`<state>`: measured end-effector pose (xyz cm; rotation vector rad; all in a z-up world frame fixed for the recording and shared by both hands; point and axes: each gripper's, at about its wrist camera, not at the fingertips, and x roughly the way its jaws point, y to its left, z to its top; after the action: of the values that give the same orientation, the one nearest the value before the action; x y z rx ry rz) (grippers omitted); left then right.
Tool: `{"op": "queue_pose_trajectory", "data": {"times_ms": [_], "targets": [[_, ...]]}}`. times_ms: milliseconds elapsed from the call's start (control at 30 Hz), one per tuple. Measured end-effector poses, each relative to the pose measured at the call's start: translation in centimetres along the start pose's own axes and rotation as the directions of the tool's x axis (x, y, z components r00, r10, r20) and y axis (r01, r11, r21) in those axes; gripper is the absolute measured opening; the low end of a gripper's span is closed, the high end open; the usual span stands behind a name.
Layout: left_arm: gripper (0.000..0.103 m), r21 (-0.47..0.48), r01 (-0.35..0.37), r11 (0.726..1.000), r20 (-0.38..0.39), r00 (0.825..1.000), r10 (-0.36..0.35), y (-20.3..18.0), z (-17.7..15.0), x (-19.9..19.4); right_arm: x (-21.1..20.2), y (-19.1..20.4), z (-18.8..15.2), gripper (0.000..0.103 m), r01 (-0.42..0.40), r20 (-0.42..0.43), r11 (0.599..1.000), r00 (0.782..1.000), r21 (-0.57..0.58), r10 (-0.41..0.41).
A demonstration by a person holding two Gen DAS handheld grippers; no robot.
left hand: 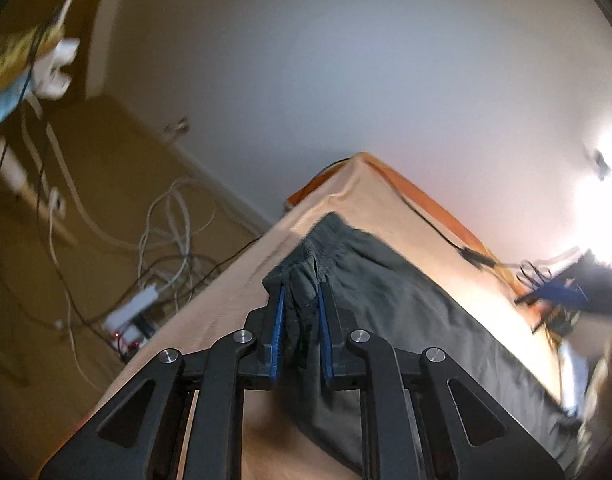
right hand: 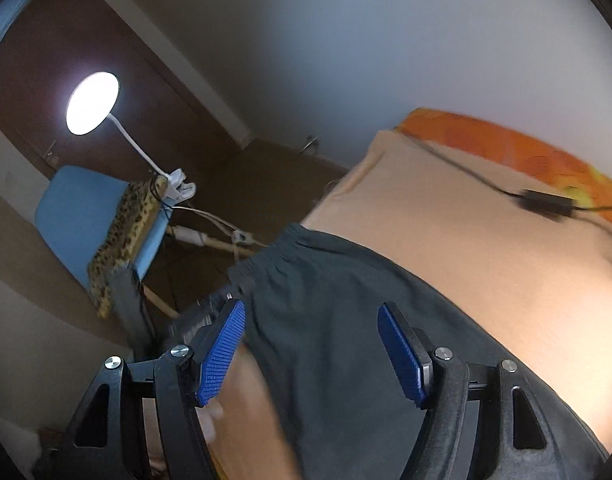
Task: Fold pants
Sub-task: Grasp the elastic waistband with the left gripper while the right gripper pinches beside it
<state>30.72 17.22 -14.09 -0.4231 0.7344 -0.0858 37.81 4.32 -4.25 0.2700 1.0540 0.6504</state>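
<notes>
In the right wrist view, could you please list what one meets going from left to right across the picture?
Lamp → blue chair → left blue pad → dark pants → right blue pad → black adapter on the beige sheet.

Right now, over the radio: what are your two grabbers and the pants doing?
Left gripper shut on dark green pants at the elastic waistband. Right gripper open above the pants. Black cable on the beige sheet, clear of pants.

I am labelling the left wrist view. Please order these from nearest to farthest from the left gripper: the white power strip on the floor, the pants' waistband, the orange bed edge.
1. Waistband, pinched in the left gripper.
2. White power strip, left, on the floor.
3. Orange bed edge, at the far corner.
</notes>
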Motion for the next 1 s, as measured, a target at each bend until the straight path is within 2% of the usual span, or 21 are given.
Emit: {"op": "queue_pose_trajectory", "data": {"times_ms": [67, 167, 267, 467, 600, 767, 867, 1000], "targets": [[0.013, 0.073, 0.009, 0.997, 0.020, 1.000, -0.010, -1.1, -0.4, -0.7, 2.2, 0.3, 1.6, 0.072, -0.022, -0.045, 1.000, 0.999, 0.018, 0.023], [0.013, 0.167, 0.014, 0.986, 0.035, 0.999, -0.020, -2.4, -1.0, -1.4, 5.6, 0.5, 3.5, 0.072, 0.001, -0.093, 1.000, 0.996, 0.031, 0.002], [0.013, 0.228, 0.030, 0.973, 0.017, 0.999, -0.034, -3.3, -1.8, -1.3, 8.9, 0.7, 4.2, 0.072, 0.011, -0.148, 0.999, 0.989, 0.038, -0.005], [0.013, 0.288, 0.049, 0.957, 0.012, 0.998, -0.055, -4.4, -2.9, -0.9, 14.1, 2.5, 3.7, 0.072, 0.035, -0.251, 0.999, 0.967, -0.006, -0.035], [0.013, 0.319, 0.053, 0.946, 0.008, 0.998, -0.058, -5.1, -3.3, -0.5, 16.3, 3.9, 3.0, 0.072, 0.093, -0.315, 0.992, 0.942, -0.089, -0.117], [0.013, 0.318, 0.044, 0.947, 0.018, 0.998, -0.053, -5.1, -3.1, -0.4, 17.8, 4.6, 3.0, 0.069, 0.155, -0.325, 0.975, 0.924, -0.159, -0.200], [0.013, 0.324, 0.049, 0.945, 0.019, 0.998, -0.059, -5.4, -3.0, -0.3, 19.2, 5.0, 2.7, 0.070, 0.180, -0.355, 0.963, 0.903, -0.199, -0.242], [0.013, 0.322, 0.055, 0.945, 0.018, 0.998, -0.065, -5.5, -3.0, -0.5, 19.9, 5.9, 2.4, 0.071, 0.204, -0.357, 0.940, 0.886, -0.273, -0.296]]}}
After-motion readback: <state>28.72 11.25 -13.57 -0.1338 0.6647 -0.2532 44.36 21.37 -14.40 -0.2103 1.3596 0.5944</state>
